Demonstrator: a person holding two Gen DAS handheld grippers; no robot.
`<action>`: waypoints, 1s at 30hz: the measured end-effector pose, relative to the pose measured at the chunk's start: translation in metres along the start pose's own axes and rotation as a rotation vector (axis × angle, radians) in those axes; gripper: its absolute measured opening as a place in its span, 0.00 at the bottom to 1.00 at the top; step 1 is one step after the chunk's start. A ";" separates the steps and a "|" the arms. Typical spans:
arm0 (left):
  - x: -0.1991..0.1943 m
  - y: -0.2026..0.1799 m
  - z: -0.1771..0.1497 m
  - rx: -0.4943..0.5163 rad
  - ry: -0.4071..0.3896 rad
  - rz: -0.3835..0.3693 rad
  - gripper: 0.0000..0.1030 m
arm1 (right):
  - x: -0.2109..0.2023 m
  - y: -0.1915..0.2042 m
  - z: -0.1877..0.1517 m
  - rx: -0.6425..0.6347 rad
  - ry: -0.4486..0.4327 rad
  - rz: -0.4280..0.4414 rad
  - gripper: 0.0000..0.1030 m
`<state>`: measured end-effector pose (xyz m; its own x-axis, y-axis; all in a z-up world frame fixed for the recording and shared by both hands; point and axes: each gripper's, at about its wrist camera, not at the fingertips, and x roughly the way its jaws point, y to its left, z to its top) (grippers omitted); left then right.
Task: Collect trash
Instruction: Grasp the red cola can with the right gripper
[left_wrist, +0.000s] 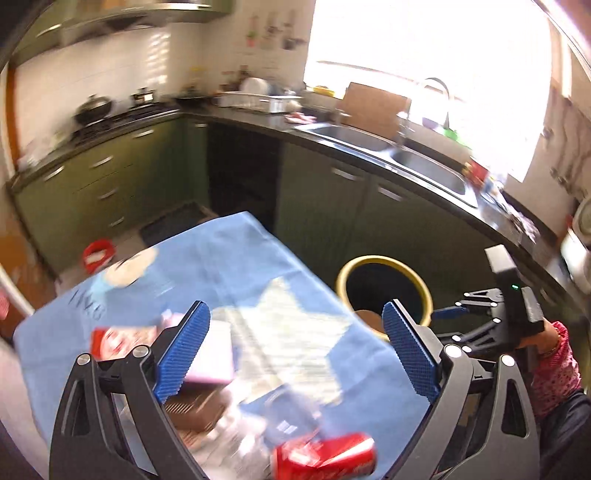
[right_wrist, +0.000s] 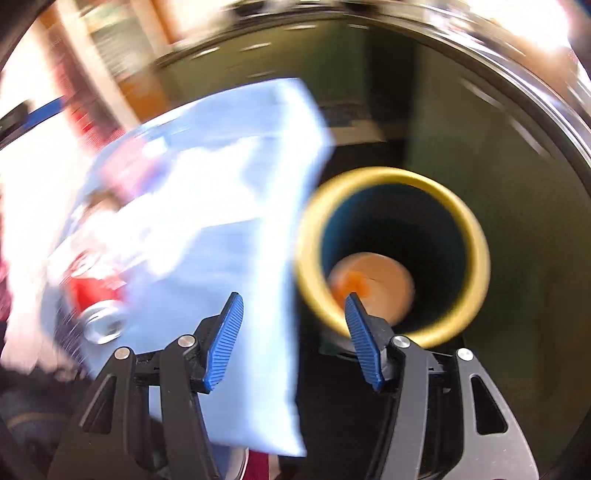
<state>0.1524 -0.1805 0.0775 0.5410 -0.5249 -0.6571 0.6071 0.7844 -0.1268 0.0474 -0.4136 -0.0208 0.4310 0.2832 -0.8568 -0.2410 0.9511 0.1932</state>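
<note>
Trash left to collect is chiefly the red can (left_wrist: 325, 459), lying on its side on the blue cloth (left_wrist: 236, 266) that covers the surface. In the left wrist view the can sits below and slightly right of the left gripper (left_wrist: 295, 354), close under it at the near edge of the picture, with its long axis running roughly left to right across the line of the jaws; its end faces right, toward the bin side. The left jaws stand wide apart and hold nothing. Just beside the left pad lies a pale pink flat packet (left_wrist: 214, 354), with brown blurred wrapping near it, too smeared to name. In the right wrist view the can (right_wrist: 98, 302) shows its silver top toward the camera, well to the left of the right gripper (right_wrist: 291, 332). Those jaws are partly spread and empty too, and they straddle the cloth's edge and the yellow-rimmed bin (right_wrist: 391, 177), which stands just beside the surface and already holds something round and orange-tan at the bottom. By my judgement the left hand is the nearer to the can, and a grasp would need the jaws turned to close across its short width, not along its length.
</note>
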 end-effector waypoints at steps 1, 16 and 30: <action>-0.012 0.017 -0.014 -0.031 -0.006 0.022 0.92 | 0.002 0.018 0.004 -0.050 0.008 0.029 0.53; -0.081 0.108 -0.139 -0.209 -0.049 0.197 0.93 | 0.077 0.206 0.028 -0.623 0.290 0.055 0.52; -0.075 0.106 -0.156 -0.190 -0.036 0.168 0.93 | 0.135 0.222 0.016 -0.669 0.429 -0.049 0.44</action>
<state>0.0857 -0.0063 -0.0021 0.6476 -0.3907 -0.6542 0.3883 0.9079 -0.1578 0.0663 -0.1622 -0.0861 0.1154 0.0414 -0.9925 -0.7597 0.6473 -0.0614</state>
